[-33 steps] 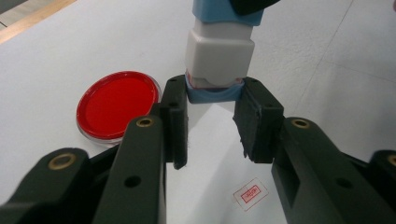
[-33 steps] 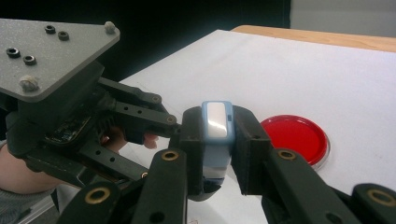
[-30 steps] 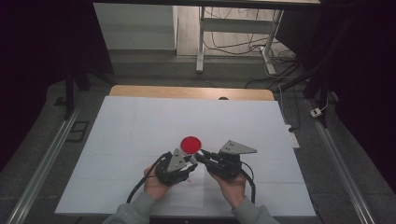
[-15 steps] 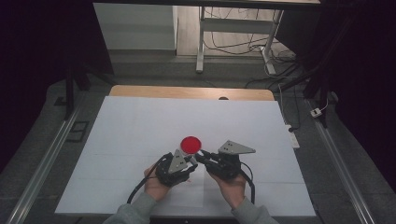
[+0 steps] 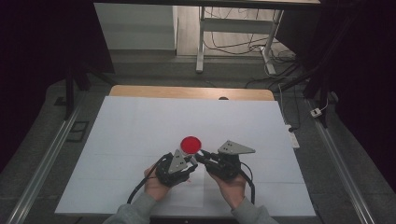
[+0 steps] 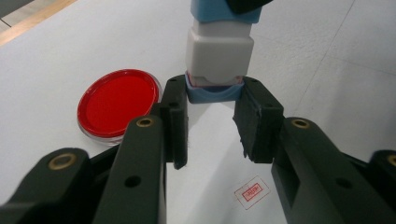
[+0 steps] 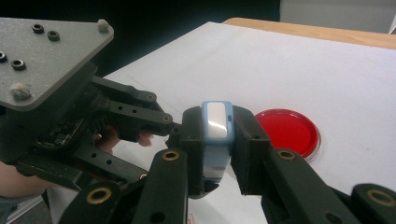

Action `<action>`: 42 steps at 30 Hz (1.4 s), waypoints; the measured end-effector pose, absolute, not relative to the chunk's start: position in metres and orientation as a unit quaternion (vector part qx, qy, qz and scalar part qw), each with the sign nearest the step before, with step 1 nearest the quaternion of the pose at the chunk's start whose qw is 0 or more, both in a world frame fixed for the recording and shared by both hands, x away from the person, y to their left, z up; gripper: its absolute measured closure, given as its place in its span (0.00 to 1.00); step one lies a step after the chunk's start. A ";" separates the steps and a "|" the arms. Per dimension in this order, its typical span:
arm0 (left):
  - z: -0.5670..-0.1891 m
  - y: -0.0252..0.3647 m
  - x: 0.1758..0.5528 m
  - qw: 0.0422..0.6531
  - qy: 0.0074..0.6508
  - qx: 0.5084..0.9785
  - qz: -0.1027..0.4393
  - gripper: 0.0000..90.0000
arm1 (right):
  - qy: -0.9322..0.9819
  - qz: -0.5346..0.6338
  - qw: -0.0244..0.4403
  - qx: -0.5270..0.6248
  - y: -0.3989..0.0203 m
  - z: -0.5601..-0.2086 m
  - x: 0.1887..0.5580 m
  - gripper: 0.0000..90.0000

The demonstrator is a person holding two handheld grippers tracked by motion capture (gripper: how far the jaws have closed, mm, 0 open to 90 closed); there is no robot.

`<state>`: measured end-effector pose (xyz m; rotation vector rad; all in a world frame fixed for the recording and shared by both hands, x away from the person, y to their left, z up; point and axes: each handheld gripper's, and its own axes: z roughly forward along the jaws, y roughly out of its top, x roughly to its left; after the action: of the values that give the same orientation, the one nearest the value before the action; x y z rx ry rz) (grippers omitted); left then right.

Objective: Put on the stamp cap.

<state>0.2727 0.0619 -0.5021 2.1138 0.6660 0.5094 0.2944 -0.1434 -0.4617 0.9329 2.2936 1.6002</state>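
- High view: both hands sit low on the white table sheet (image 5: pixel 140 126), near its front edge. Left gripper (image 5: pixel 190 163) and right gripper (image 5: pixel 200 157) meet tip to tip just in front of the red dish (image 5: pixel 191 144).
- High view: the held item is too small to make out here. Open sheet lies wide on every side of the red dish; the wooden table edge (image 5: pixel 187 92) runs along the far side, well apart from it.
- Left gripper view: a blue-and-white stamp block (image 6: pixel 219 51) stands between the jaw tips, coming down from the top. Left gripper (image 6: pixel 211 122) is spread; its pads (image 6: pixel 176 116) flank the block's blue lower end, and I cannot tell if they touch it.
- Left gripper view: the red dish (image 6: pixel 119 103) lies flat just left of the block, apart from it. A small red printed mark (image 6: pixel 252 192) shows on the sheet in front of the dish, between the jaws.
- Right gripper view: right gripper (image 7: pixel 216 140) is clamped on the stamp block (image 7: pixel 216 135), both pads hard against its sides.
- Right gripper view: the left gripper's body (image 7: pixel 70 112) with its grey plate sits left of the block, its jaws reaching in to it. The red dish (image 7: pixel 289 130) lies just beyond the right jaw, with bare sheet past it out to the wooden edge (image 7: pixel 317 29).
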 end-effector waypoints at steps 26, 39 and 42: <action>-0.503 0.056 0.269 0.388 0.253 0.857 0.227 0.73 | 0.784 0.525 0.073 0.323 -0.142 -0.469 0.300 0.84; -0.502 0.057 0.270 0.396 0.254 0.855 0.220 0.73 | 0.785 0.523 0.061 0.327 -0.142 -0.472 0.301 0.84; -0.504 0.058 0.271 0.395 0.257 0.855 0.215 0.73 | 0.783 0.526 0.064 0.326 -0.143 -0.470 0.301 0.84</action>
<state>0.2709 0.0581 -0.5037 2.1689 0.6521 0.5441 0.3006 -0.1430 -0.4697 0.9852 2.3651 1.5870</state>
